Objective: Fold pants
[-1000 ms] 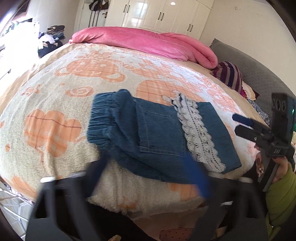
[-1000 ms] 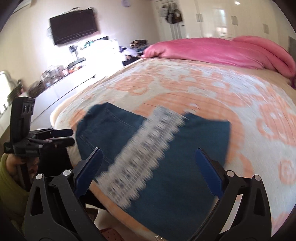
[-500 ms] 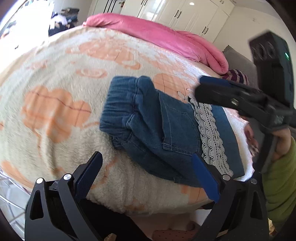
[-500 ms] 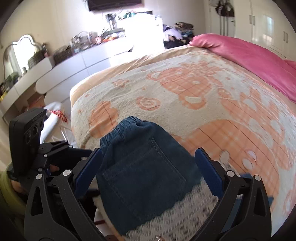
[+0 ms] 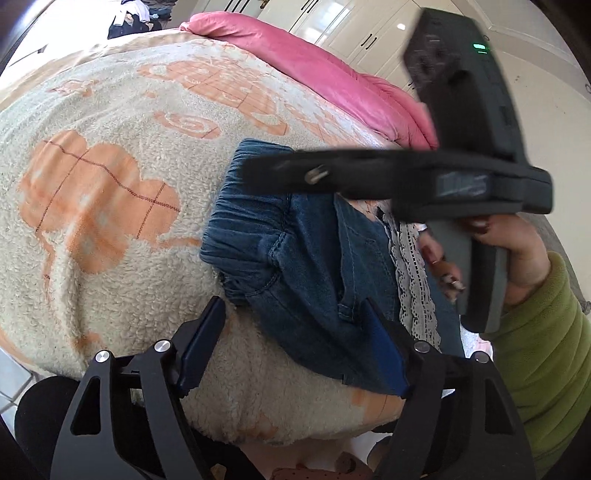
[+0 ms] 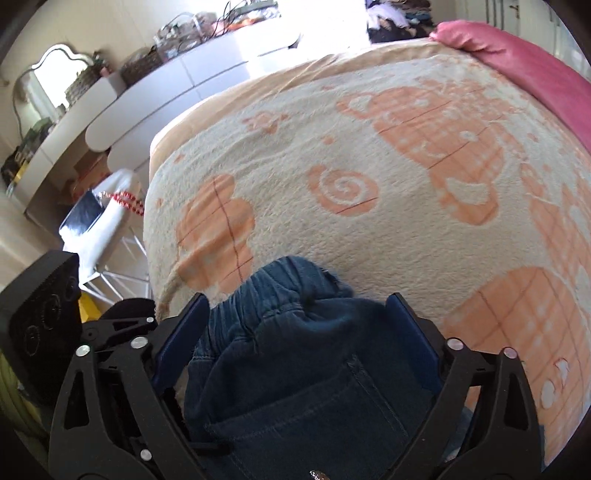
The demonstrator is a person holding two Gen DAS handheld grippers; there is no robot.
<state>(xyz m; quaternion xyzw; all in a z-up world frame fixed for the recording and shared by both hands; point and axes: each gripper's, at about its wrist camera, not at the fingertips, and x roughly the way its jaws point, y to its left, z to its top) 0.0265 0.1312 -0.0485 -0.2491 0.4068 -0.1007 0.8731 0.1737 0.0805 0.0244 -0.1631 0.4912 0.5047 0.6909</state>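
Observation:
Blue denim pants (image 5: 314,266) with a white lace trim (image 5: 410,280) lie folded on the cream and orange blanket (image 5: 110,192), near the bed's front edge. My left gripper (image 5: 295,339) sits low over their near edge. Its jaws are closing, with the denim edge between the blue pads (image 5: 203,347); I see no firm pinch. My right gripper (image 6: 295,332) hangs over the gathered waistband (image 6: 273,295). Its jaws are closing too, astride the waistband. In the left wrist view the right gripper (image 5: 255,171) crosses above the waistband, held by a hand (image 5: 517,251) in a green sleeve.
A pink duvet (image 5: 332,74) lies along the far side of the bed, with white wardrobes (image 5: 369,29) behind it. To the left stand a white dresser (image 6: 184,74), a mirror (image 6: 40,88) and a white stool (image 6: 99,221). The bed edge drops off just below the pants.
The right gripper swung left from the lace end to the waistband. The left gripper dropped closer to the pants' near edge and rolled. Both sets of jaws have narrowed.

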